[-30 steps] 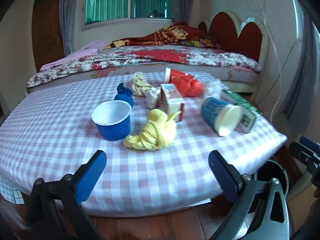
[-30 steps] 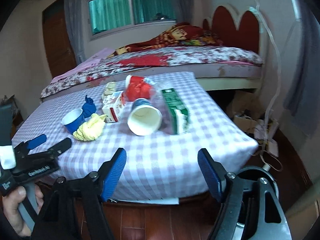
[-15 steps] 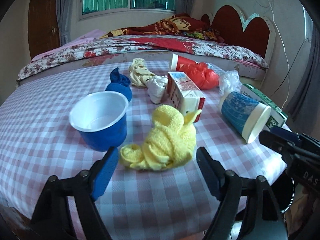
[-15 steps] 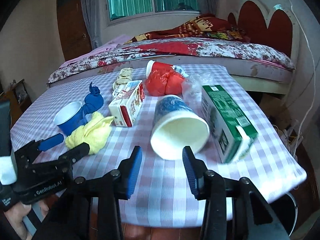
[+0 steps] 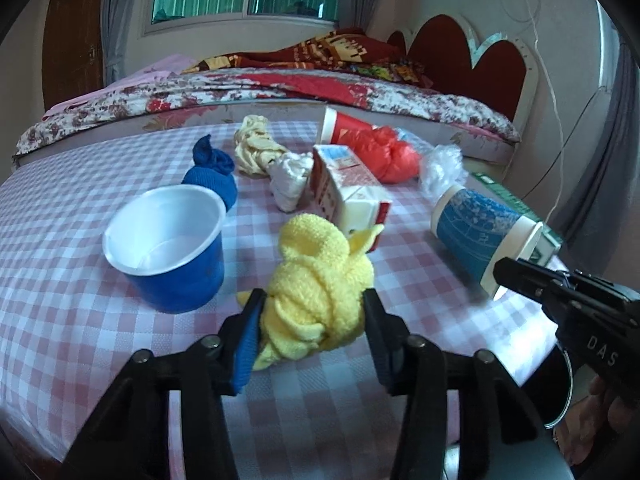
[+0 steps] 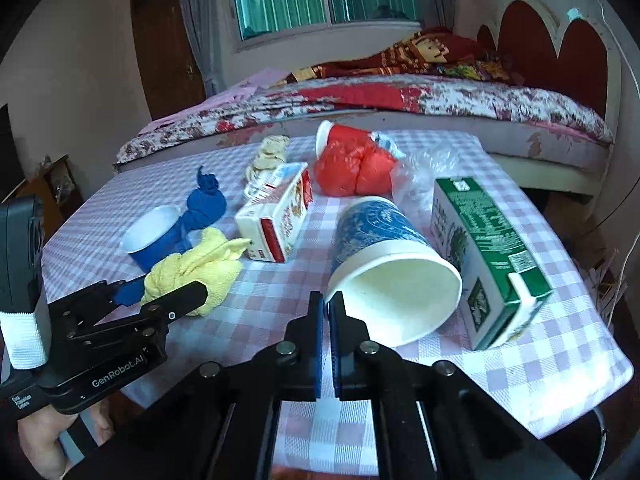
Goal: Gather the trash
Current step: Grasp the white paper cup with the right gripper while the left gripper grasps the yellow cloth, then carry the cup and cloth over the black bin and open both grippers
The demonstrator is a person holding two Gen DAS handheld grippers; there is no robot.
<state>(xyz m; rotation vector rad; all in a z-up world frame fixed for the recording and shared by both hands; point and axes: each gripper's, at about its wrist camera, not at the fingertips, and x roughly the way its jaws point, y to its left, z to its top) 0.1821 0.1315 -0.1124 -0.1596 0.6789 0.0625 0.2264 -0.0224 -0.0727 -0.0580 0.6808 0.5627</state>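
The collecting looks barely begun: the left gripper (image 5: pixel 312 320) has just been closing and now squeezes the knotted yellow cloth (image 5: pixel 316 280) on the checked table (image 5: pixel 60 320), while the right gripper (image 6: pixel 327 312) has just pinched its fingers onto the near rim of the tipped blue paper cup (image 6: pixel 384 256). Nothing is lifted yet, and no bin is clearly in view. Still lying about are the small blue cup (image 5: pixel 168 248), blue sock ball (image 5: pixel 212 172), milk carton (image 5: pixel 348 196), red bag (image 5: pixel 384 156) and green carton (image 6: pixel 484 256), which lies just beside the tipped cup.

Checked table (image 5: pixel 60 320) bears blue cup (image 5: pixel 172 248); yellow cloth (image 5: pixel 316 300); cartons (two) (image 6: pixel 280 216); tipped paper cup (image 6: pixel 392 272).
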